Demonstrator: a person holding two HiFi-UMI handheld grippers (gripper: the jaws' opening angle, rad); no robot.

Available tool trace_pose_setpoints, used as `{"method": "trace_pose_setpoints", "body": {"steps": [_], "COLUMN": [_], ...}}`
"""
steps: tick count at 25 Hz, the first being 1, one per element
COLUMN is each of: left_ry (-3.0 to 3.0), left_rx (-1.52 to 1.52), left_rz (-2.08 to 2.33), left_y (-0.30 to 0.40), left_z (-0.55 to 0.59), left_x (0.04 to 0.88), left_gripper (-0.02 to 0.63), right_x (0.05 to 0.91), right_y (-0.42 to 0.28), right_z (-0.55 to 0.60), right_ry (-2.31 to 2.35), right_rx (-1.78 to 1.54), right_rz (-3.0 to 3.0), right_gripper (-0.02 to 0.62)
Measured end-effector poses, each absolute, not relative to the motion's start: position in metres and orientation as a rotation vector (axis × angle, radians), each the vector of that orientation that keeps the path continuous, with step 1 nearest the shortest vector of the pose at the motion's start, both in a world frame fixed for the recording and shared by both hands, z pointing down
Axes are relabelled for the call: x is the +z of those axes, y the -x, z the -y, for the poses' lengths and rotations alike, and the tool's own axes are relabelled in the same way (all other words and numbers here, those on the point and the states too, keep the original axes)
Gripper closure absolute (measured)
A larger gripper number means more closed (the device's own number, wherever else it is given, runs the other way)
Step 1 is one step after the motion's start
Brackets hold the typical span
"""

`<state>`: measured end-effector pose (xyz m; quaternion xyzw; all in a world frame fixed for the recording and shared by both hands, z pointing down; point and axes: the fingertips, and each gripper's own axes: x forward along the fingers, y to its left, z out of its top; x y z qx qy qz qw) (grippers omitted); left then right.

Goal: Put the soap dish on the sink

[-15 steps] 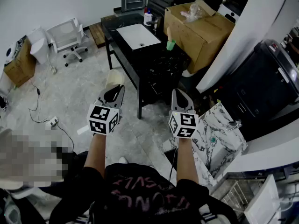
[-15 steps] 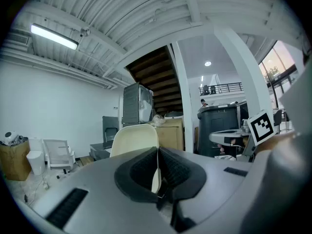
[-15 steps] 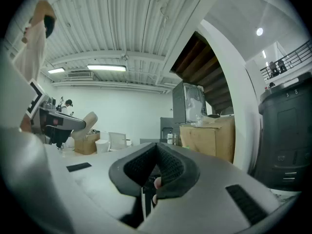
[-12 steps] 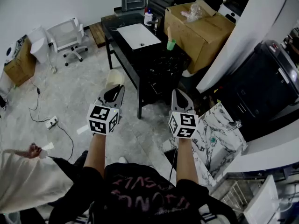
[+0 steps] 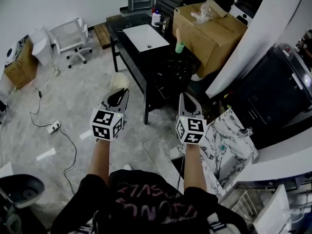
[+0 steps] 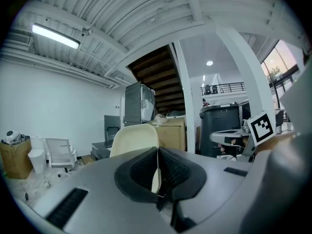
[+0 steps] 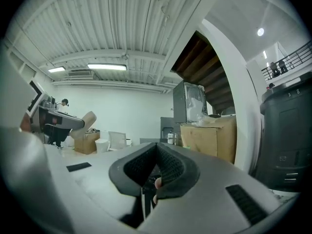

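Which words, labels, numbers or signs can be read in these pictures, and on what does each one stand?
No text can be read for certain.
Shirt: pink print, upside down and creased, not readable.
Marker cubes: black-and-white square patterns only, no letters or numbers.
White container: any label is too small to read.
Soap dish: plain, no print visible.

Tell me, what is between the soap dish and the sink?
Head view: only bare floor and a strip of black table lie between the soap dish in the left gripper and the sink.
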<state>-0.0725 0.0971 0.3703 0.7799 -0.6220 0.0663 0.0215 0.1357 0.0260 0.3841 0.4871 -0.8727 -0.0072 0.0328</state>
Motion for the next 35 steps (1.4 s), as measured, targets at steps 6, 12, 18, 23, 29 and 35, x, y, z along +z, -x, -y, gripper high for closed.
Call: {"method": "trace_pose_setpoints", "body": {"steps": [6, 12, 18, 23, 29, 35], "left_ry": [-2.402, -2.408, -2.441, -2.480, -2.486, -2.487], "left_rx": [0.185, 0.171, 0.154, 0.162, 0.153, 0.158], "left_rz": [1.922, 1.916, 1.874, 1.821, 1.789, 1.763], "left_y": [0.082, 0.102, 0.121, 0.138, 0.159, 0.170], "left_z": [-0.091, -0.085, -0.082, -0.085, -0.085, -0.078], "left_x": [0.377, 0.373, 0.373, 0.379, 0.385, 0.397], "left_gripper": [0.582, 0.582, 0.582, 0.582, 0.581, 0.582], "right_x": [0.390, 0.384, 0.383, 0.386, 0.395, 0.400], "right_y": [-0.124, -0.107, -0.086, -0.067, -0.048, -0.036], "right_z": [-0.020, -0.014, -0.018, -0.026, -0.030, -0.024], "right_ry": [-1.476, -1.489, -1.517, -1.556, -1.558, -1.560], "right_rx": [-0.028, -0.034, -0.046, -0.046, -0.056, -0.066], "right_rz": [2.680, 2.678, 2.647, 2.623, 2.576, 2.559], "right_gripper": [0.581, 0.581, 0.581, 0.581, 0.581, 0.581]}}
